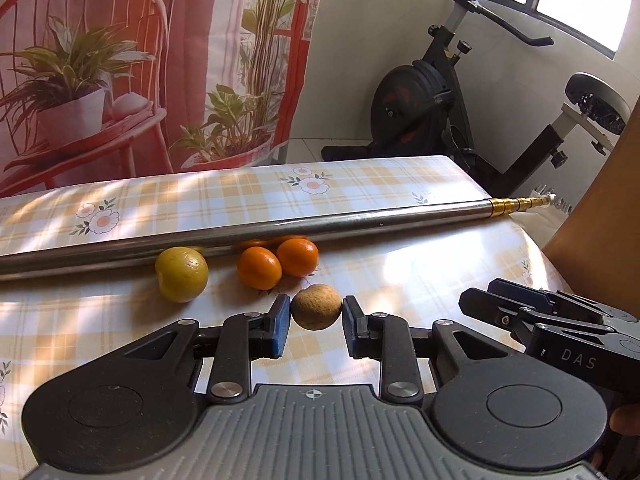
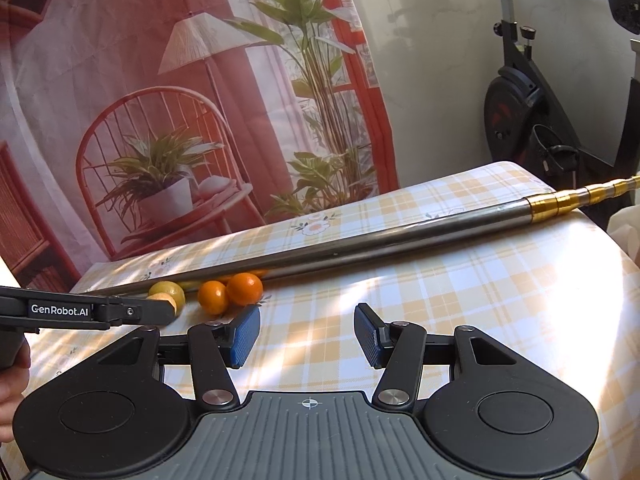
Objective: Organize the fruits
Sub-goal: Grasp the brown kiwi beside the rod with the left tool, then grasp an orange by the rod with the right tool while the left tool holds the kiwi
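So, left hand-held gripper had its two blue pads either side of the brown fruit, basically bracketing it. Left pad looked like it was touching the skin, right pad maybe just off it, so imo the squeeze wasn't finished and I can't call it a proper hold yet. Fruit seemed to be sitting on the tabletop, near the front, a bit apart from the others.

Right hand-held gripper was wide open w/ nothing between the pads, just hovering over bare cloth.

Tip for this step: close slow and keep the fruit centred on the pads. It's round, so an off-centre pinch will prob squirt it out sideways. Lift straight up, don't drag.

Textures etc:
- brown fruit: roundish, dull, rough-looking skin, so decent grip I'd guess
- two oranges: small, smooth, glossy, touching each other
- yellow-green fruit: bigger, round, slightly dimpled, up against the metal pole
- pole: shiny steel tube w/ gold telescoping end, lying across the tabletop right behind the fruit, works like a backstop tbh
- cloth: slick plaid vinyl w/ flower print, so stuff will roll easy

Couldn't see any bowl or basket, so no idea where it's meant to go.
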A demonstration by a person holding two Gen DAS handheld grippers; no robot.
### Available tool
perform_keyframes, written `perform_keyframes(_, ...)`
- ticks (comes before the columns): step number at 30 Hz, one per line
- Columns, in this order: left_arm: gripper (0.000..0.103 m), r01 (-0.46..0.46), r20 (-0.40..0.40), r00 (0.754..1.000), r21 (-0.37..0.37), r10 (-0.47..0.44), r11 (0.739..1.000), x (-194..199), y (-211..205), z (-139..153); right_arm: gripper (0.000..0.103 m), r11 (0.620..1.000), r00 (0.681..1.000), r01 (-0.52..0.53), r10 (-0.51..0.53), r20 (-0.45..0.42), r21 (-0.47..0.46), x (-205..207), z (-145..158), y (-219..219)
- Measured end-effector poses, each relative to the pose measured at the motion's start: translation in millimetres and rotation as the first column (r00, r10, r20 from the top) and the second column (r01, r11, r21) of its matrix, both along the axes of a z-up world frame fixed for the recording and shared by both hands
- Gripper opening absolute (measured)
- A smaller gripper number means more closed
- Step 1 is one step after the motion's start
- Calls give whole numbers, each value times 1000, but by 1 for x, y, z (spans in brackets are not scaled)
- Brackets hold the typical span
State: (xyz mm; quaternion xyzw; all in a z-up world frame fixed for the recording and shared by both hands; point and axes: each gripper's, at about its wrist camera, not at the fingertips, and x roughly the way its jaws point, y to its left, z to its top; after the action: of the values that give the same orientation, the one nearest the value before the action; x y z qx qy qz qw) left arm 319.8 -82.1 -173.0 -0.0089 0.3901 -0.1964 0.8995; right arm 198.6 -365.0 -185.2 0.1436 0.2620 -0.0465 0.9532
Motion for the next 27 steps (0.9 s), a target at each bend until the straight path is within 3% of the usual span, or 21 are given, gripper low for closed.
perform_keyframes(4,29,-40,38,998,-18,40,999,-24,29,17,50,999,1000,-25,25,11,-42,-1,16,11)
perform_keyframes(12,29,-116,90,989,-21,117,993,-62,78,41,50,999,999,-20,21,24,-41,5,45,19)
perform_keyframes(18,30,-185,104,977,-16,186,983,-81,105,41,49,987,995,-97,93,-38,-128,26,42,41)
perform_keyframes(23,29,-241,99,964,-59,246,969,-88,119,40,48,951,990,-138,124,-66,-275,48,37,61)
perform_keyframes(27,29,-266,90,958,-84,273,960,-90,124,38,45,942,989,-147,134,-62,-302,65,35,64)
